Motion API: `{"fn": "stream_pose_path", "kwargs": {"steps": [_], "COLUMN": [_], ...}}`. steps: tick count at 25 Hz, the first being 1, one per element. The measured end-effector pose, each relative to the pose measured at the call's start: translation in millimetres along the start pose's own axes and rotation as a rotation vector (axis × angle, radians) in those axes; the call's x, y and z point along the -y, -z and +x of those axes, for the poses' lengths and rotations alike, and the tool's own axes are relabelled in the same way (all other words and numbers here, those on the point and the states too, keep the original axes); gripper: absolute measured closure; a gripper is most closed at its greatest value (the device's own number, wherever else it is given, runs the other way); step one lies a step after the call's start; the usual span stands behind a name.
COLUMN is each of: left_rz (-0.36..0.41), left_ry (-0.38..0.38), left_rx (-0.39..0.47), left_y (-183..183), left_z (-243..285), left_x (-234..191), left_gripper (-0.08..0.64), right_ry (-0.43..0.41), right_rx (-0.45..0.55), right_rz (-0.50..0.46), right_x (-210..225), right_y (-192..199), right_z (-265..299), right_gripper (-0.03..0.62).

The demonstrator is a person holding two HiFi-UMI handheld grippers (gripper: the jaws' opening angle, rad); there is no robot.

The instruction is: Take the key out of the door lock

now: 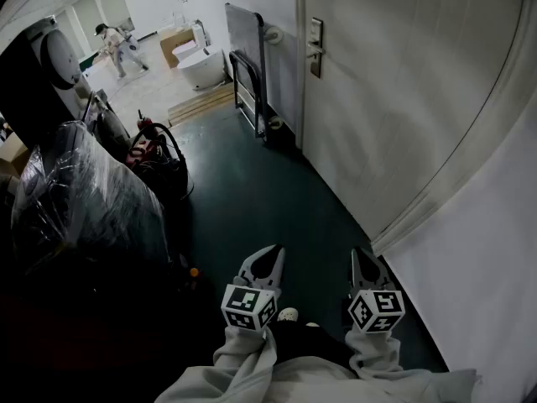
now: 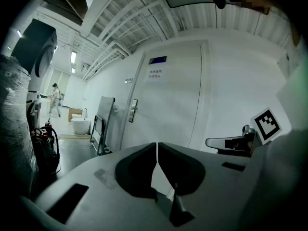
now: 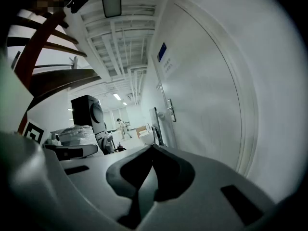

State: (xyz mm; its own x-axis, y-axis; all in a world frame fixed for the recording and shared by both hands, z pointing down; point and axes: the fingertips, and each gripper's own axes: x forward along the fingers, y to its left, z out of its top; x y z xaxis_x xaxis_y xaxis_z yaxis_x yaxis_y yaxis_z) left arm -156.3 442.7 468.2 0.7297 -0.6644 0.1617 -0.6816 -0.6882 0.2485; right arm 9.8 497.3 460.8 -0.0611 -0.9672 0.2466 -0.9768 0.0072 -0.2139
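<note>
Too small to tell a key at the lock plate [image 1: 315, 47] on the door [image 1: 403, 82]. Cannot read the print on the door sign [image 2: 156, 72]. Cut off by the head view's bottom edge: both sleeves [image 1: 243, 355]. Dark and unreadable beneath plastic wrap [image 1: 84, 200], clipped at the left edge: some bulky load.

Dim, bluish fisheye views with black vignetted corners; ceiling lights [image 3: 117, 96] brighten the far hall [image 1: 151, 23].
</note>
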Motion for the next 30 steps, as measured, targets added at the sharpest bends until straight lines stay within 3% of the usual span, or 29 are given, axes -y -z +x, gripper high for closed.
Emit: {"fn": "stream_pose_path", "kwargs": {"steps": [19,30], "left_rz": [-0.015,-0.029], "left_ry": [0.004,0.019], "left_rx": [-0.01,-0.012], "left_y": [-4,-4], "left_z": [20,31], "left_x": [-27,-65], "left_gripper": [0.538,0.538], "right_ry": [0.054,0.06], "right_rx": [-0.014,-0.025], "right_rz": [0.052,0.069], "right_x": [6,-17], "right_y": [2,15], "right_z": [30,64], "right_gripper": [0.54,0.54]}}
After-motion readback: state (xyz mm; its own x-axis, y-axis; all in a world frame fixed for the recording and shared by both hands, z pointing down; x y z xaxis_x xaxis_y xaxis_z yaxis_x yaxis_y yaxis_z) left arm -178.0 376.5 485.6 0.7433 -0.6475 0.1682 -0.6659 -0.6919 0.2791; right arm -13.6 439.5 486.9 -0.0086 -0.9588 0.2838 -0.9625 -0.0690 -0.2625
